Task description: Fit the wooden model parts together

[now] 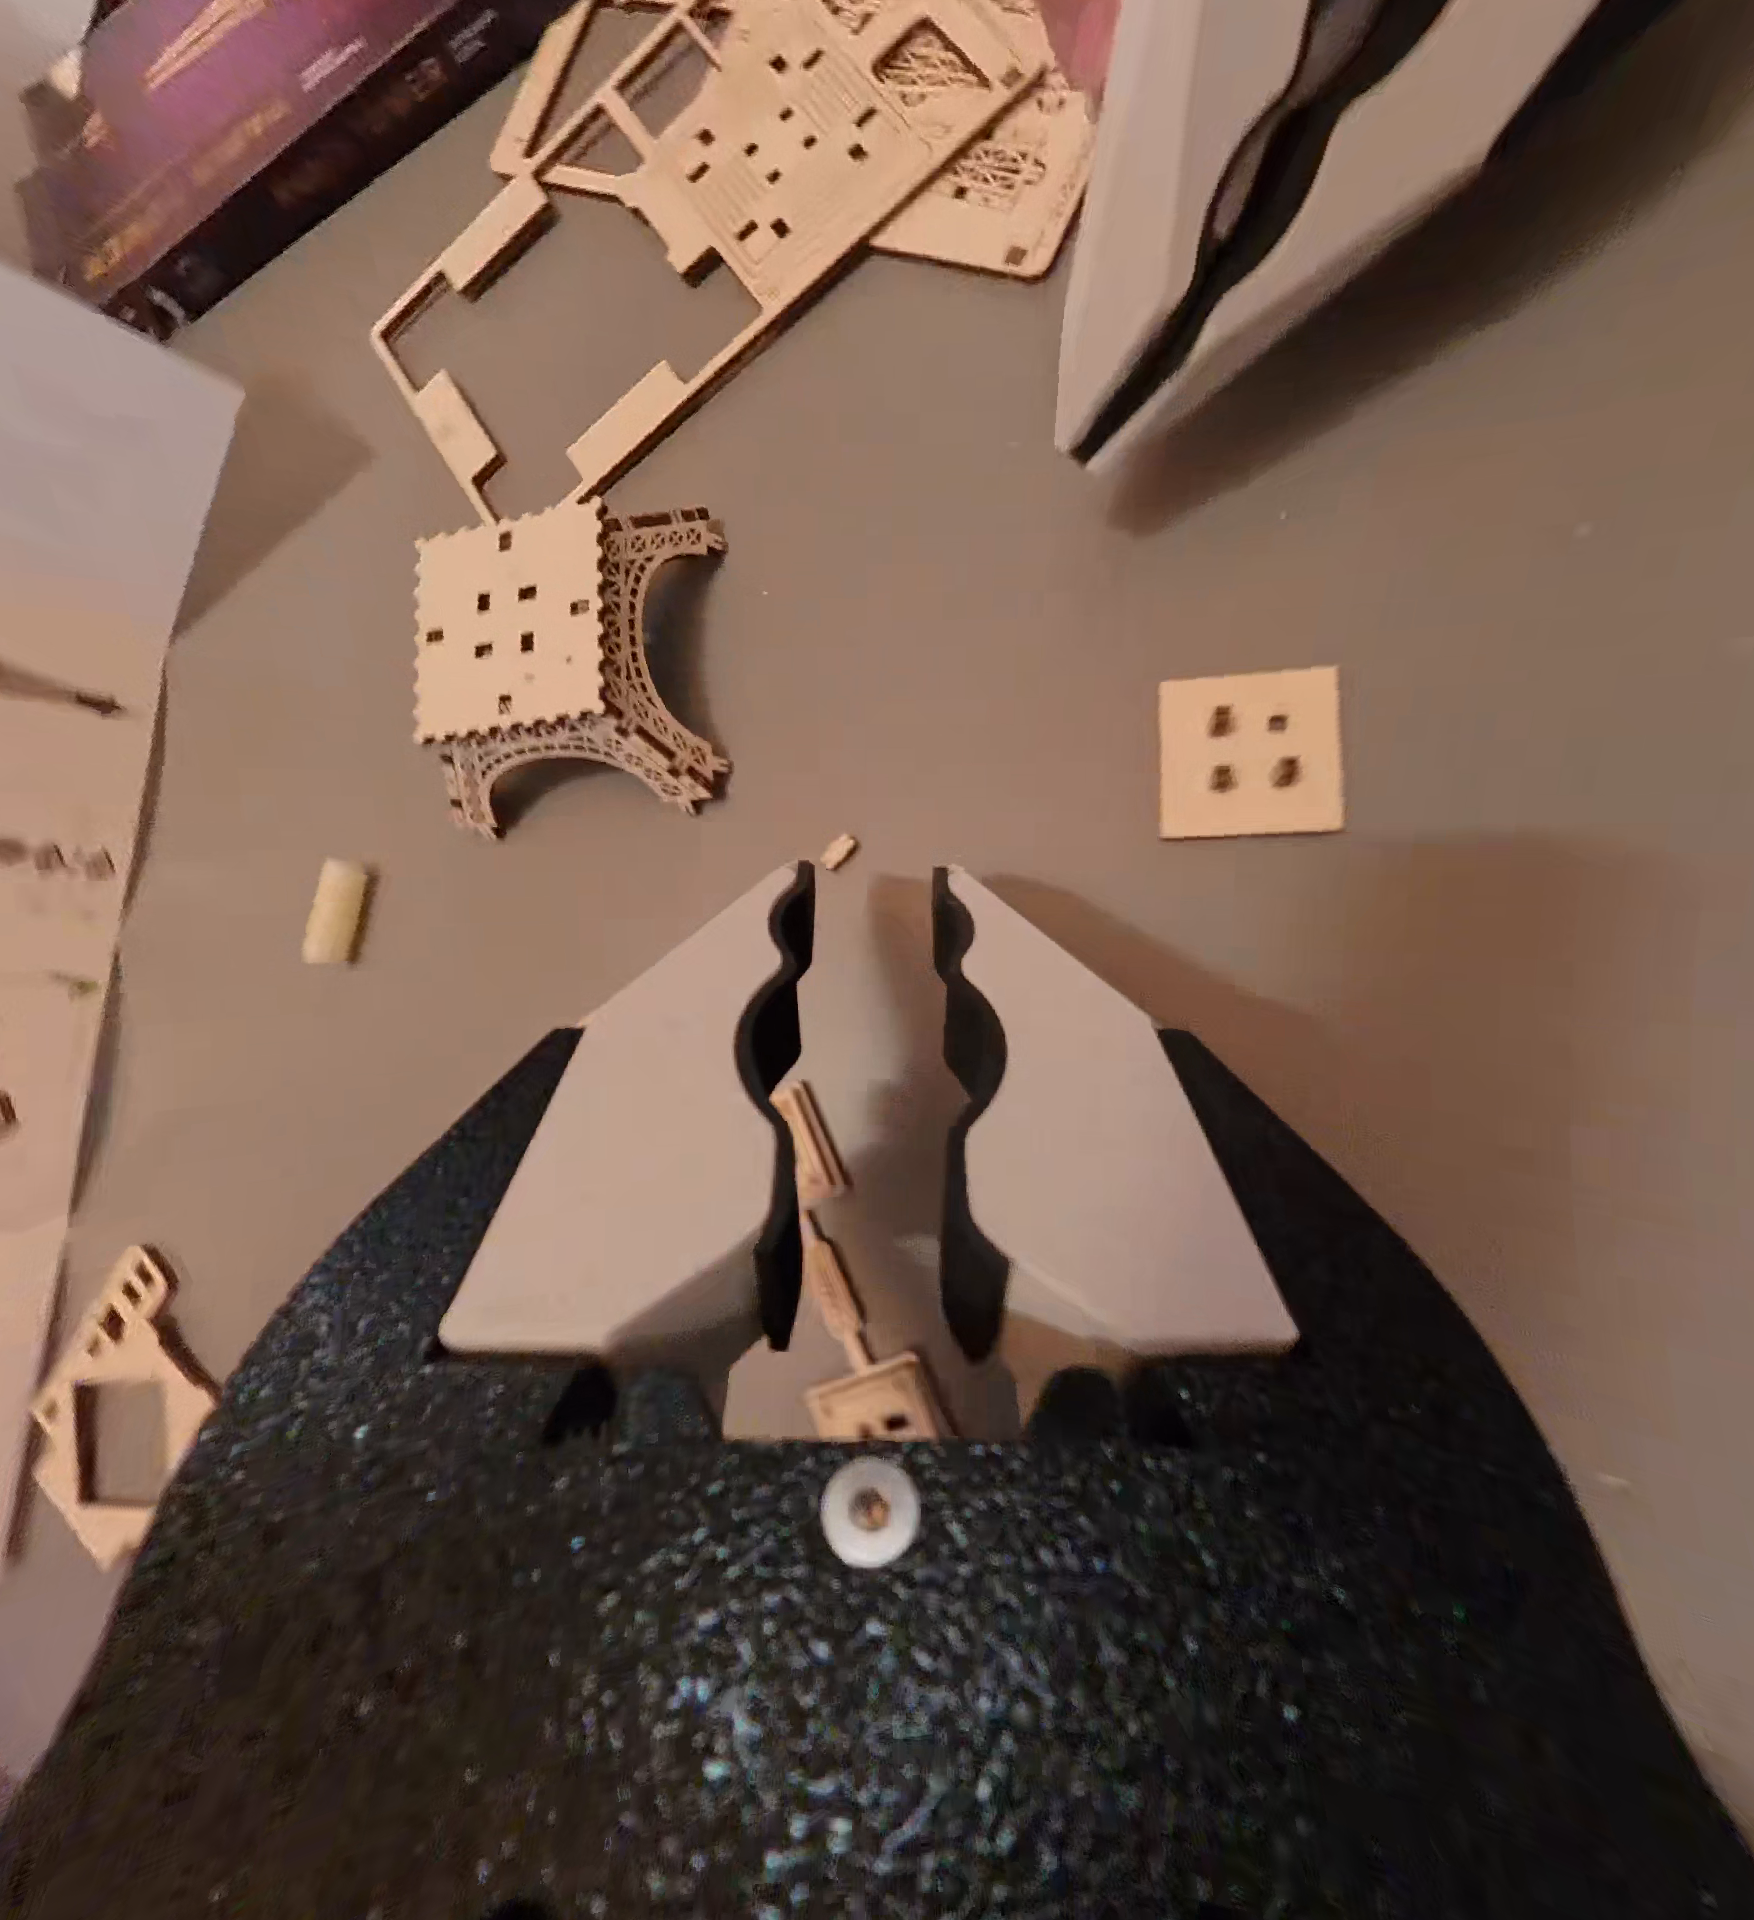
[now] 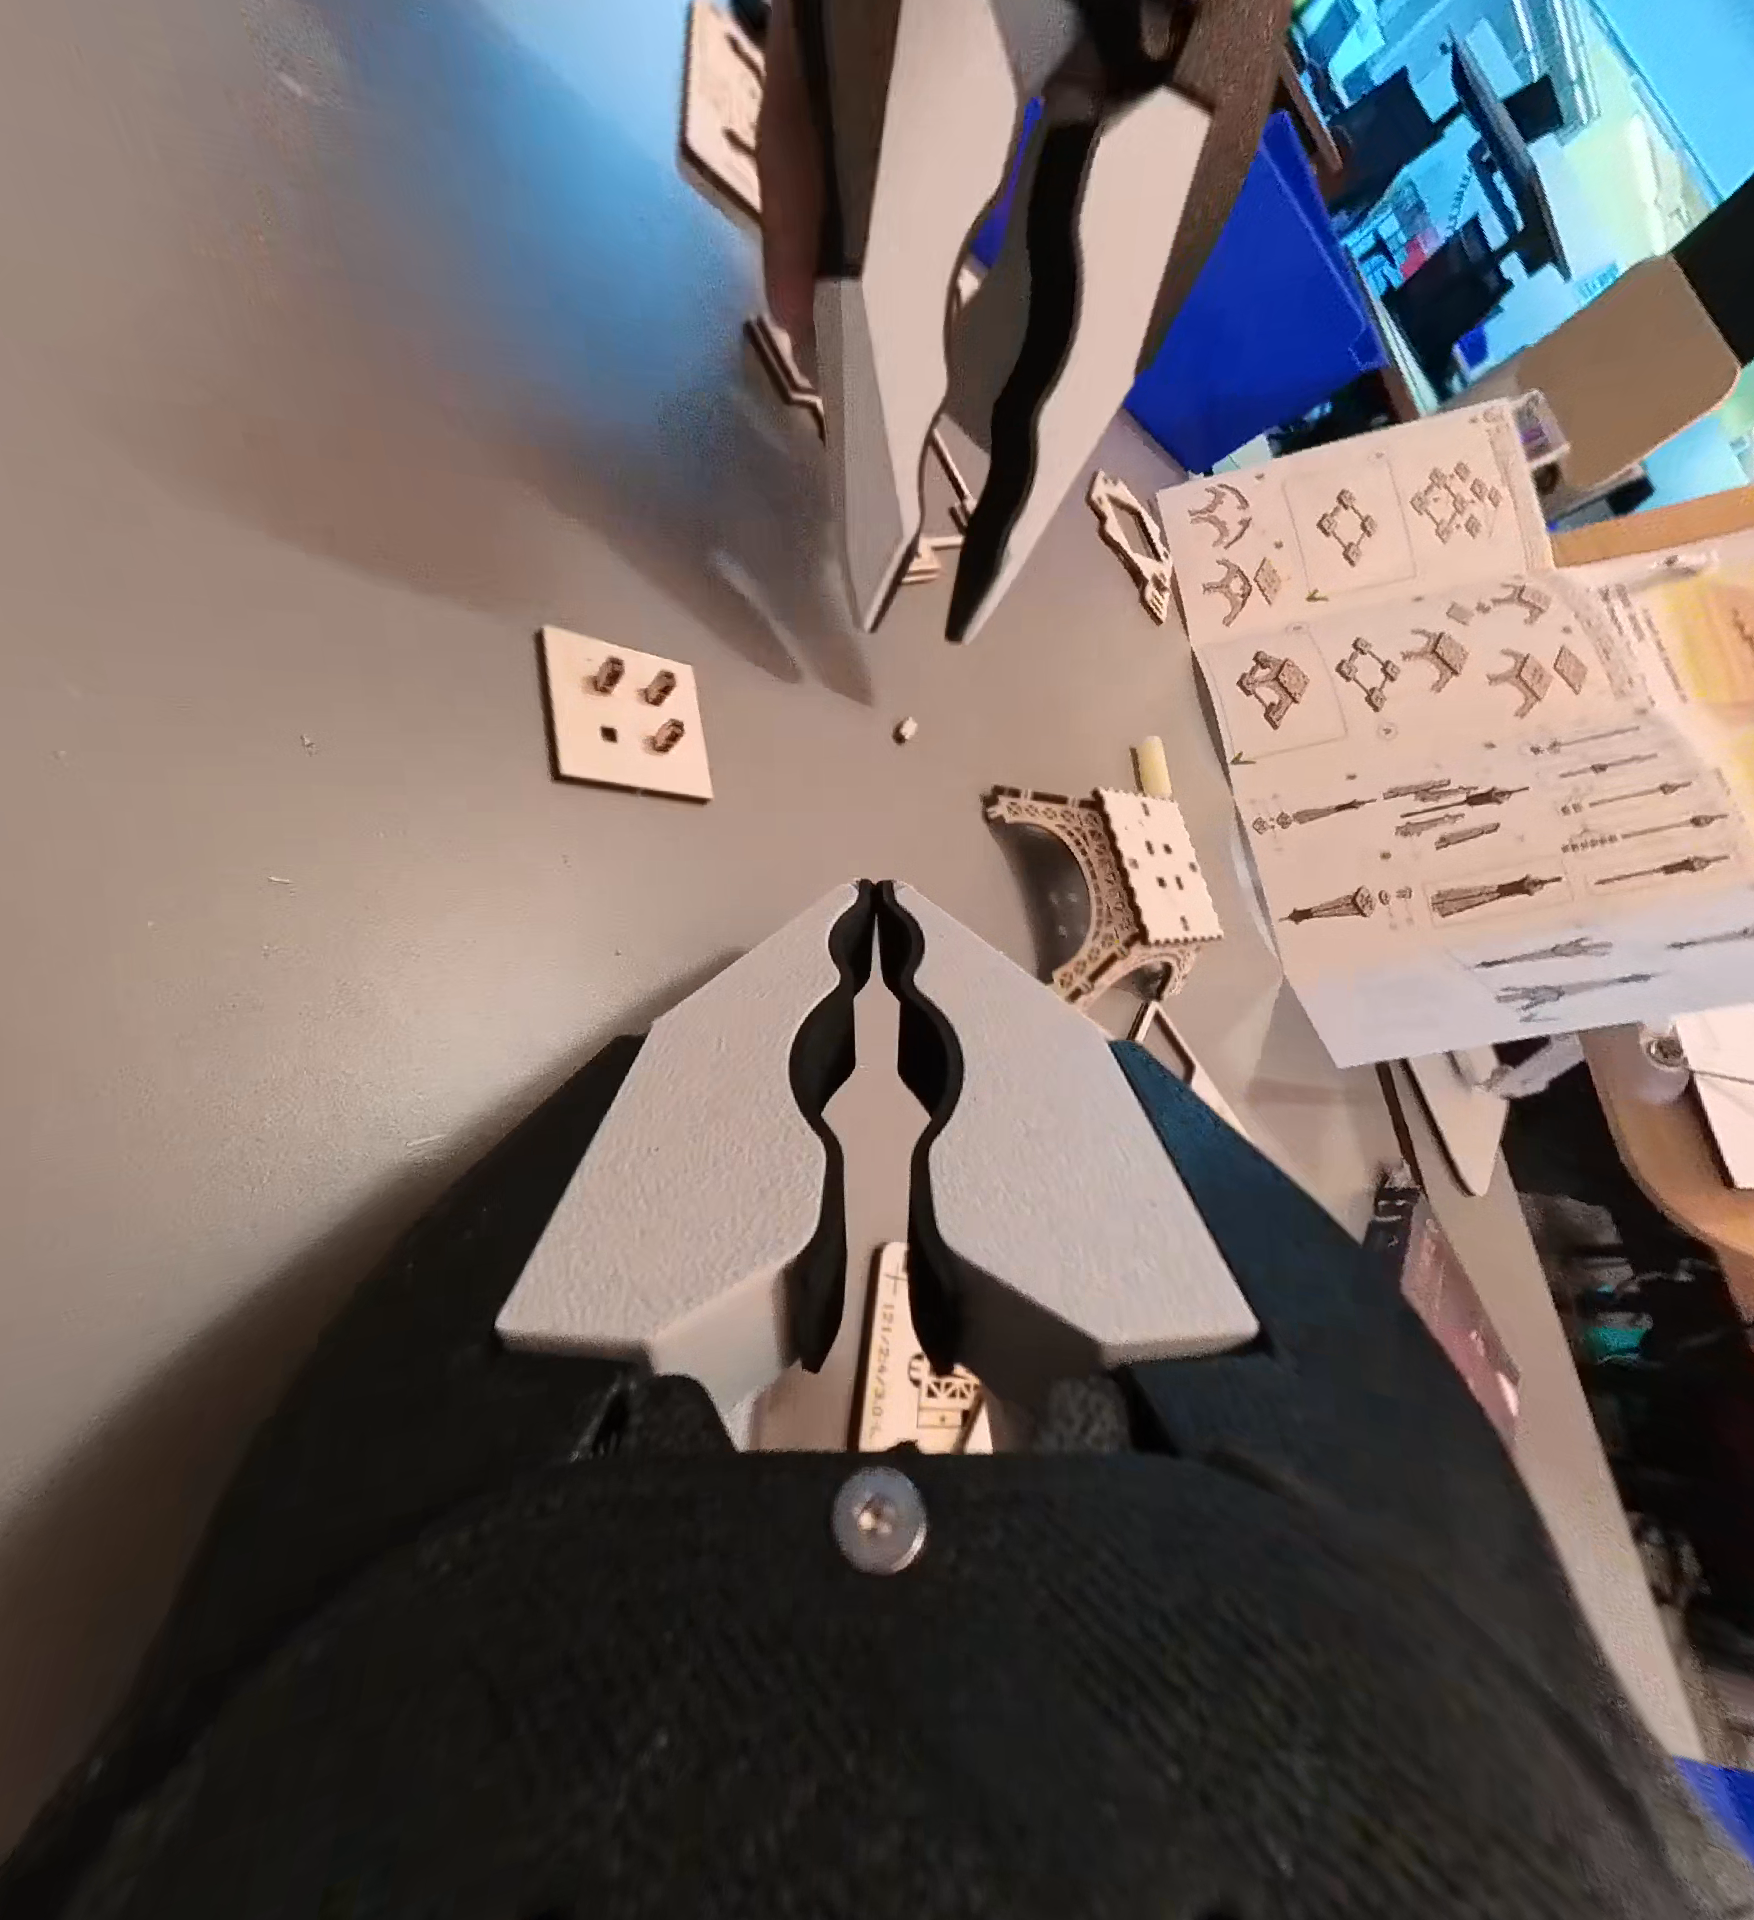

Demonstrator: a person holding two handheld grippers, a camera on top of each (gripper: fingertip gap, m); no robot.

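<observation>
My left gripper [image 1: 875, 883] is open above the grey table, its fingers a small gap apart. A slender wooden spire part [image 1: 819, 1143] shows in that gap, close to the left finger; I cannot tell if it touches it. The wooden tower base [image 1: 509, 634] with its square slotted top stands ahead to the left. A square plate with four slots [image 1: 1250, 750] lies ahead to the right. My right gripper [image 2: 875, 888] is shut with nothing seen at its tips. From it, the plate [image 2: 627, 727] lies ahead left and the tower base [image 2: 1153, 883] right.
Punched-out wooden sheets [image 1: 707, 208] and a dark box [image 1: 260, 135] lie at the far side. An instruction sheet [image 2: 1424, 779] lies beside the tower base. A tiny wooden bit [image 1: 838, 852], a pale cylinder [image 1: 338, 911] and a small frame part [image 1: 125, 1403] lie loose. Across from one pair of fingers to the other is roughly 8 cm. The plate [image 2: 627, 727] is about 6 cm from my right fingertips. Look for it in the left wrist view [image 1: 1260, 728] too.
</observation>
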